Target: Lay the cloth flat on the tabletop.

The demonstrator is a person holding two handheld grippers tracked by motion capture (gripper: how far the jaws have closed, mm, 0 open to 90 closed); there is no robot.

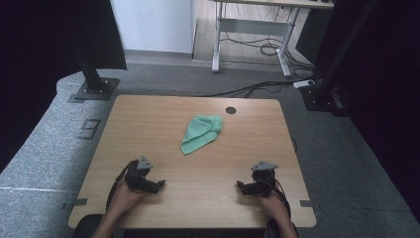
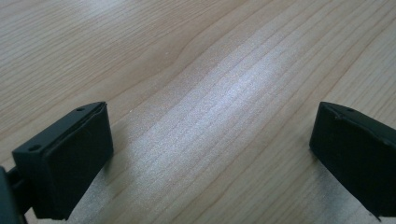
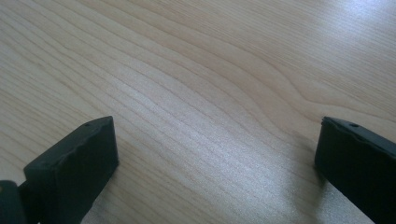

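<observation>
Looks like the very start of the job here; both grippers sit at the near edge of the light wooden bench (image 1: 148, 124), and the only thing to work on is the crumpled mint-green cloth (image 1: 200, 133), which lies out past them toward the far side, roughly in the middle and a touch right of centre, just near of the small dark round grommet hole (image 1: 231, 110).

The left gripper (image 1: 159, 185) is at the near left, the right gripper (image 1: 239, 185) at the near right, and both point inward across the bench rather than at the cloth; neither is anywhere close to it, well apart I'd say.

So my read is that the step in hand is the reach, not yet begun; the next move calls for swinging one or both grippers to face far and carrying them out to the cloth, probably going for an edge or a corner so it can be picked up or spread; the fabric is bunched, so picking a clean edge might be fiddly.

Jaws: in the left gripper view and the right gripper view both pairs are spread wide, with nothing but bare wood grain between them; nothing held, nothing pinched.
</observation>
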